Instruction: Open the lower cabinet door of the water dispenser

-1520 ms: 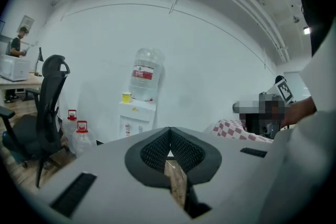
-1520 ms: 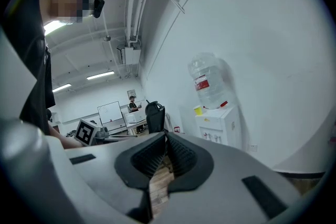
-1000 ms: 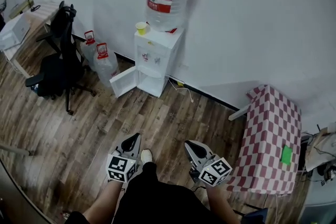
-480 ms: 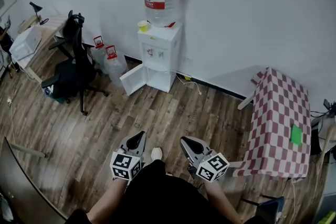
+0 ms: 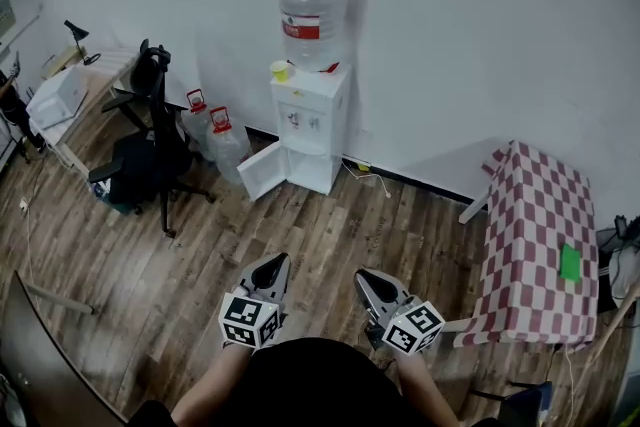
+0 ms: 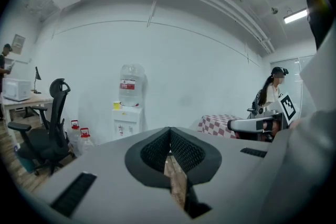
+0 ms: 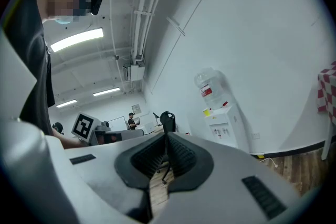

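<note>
The white water dispenser [image 5: 313, 123] stands against the far wall with a large clear bottle [image 5: 315, 13] on top. Its lower cabinet door [image 5: 263, 172] hangs open, swung out to the left. Both grippers are held low near my body, far from the dispenser across the wooden floor. My left gripper [image 5: 278, 262] is shut with nothing in it, and my right gripper [image 5: 363, 276] is likewise shut and empty. In the left gripper view the dispenser [image 6: 126, 121] shows small beyond the closed left gripper [image 6: 169, 130]. In the right gripper view the dispenser [image 7: 223, 126] stands right of the closed right gripper [image 7: 167, 137].
A black office chair [image 5: 150, 133] and two water jugs [image 5: 216, 131] stand left of the dispenser. A desk with a white box [image 5: 58, 96] lies further left. A red-checked table [image 5: 535, 245] is at the right. A cable [image 5: 368, 172] trails from the wall. Other people appear in the gripper views.
The dispenser has become smaller and farther off in the head view. Both grippers stay shut and low by my body, shifted slightly right in the picture.
</note>
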The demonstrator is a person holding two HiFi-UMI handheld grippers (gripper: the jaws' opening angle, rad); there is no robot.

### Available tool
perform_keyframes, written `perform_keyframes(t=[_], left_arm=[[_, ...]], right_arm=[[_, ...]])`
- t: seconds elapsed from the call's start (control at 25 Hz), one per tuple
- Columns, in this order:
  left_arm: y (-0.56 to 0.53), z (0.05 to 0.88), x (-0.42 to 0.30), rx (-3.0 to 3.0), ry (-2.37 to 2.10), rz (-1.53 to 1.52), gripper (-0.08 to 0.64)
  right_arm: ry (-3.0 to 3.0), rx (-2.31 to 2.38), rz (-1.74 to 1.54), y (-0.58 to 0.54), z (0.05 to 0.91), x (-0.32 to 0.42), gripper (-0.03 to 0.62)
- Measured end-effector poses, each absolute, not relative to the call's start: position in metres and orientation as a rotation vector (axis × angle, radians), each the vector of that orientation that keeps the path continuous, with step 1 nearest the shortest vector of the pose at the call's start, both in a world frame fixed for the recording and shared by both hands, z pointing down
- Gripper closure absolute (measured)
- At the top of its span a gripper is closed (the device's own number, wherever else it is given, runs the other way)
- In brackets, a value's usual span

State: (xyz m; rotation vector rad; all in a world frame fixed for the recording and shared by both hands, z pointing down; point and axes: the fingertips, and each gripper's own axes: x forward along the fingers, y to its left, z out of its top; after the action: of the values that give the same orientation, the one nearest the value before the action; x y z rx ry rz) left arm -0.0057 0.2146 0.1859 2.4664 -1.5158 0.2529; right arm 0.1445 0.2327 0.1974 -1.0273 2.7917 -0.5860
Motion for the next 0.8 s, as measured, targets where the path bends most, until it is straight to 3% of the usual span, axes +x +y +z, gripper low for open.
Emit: perform_keyframes(t=[0.8], left_arm=[[0.201, 0.141, -0.147, 2.554, -1.608, 0.15, 0.546]], right_arm=[[2.796, -1.204, -0.258, 0.208, 0.128, 0.049, 0.565]])
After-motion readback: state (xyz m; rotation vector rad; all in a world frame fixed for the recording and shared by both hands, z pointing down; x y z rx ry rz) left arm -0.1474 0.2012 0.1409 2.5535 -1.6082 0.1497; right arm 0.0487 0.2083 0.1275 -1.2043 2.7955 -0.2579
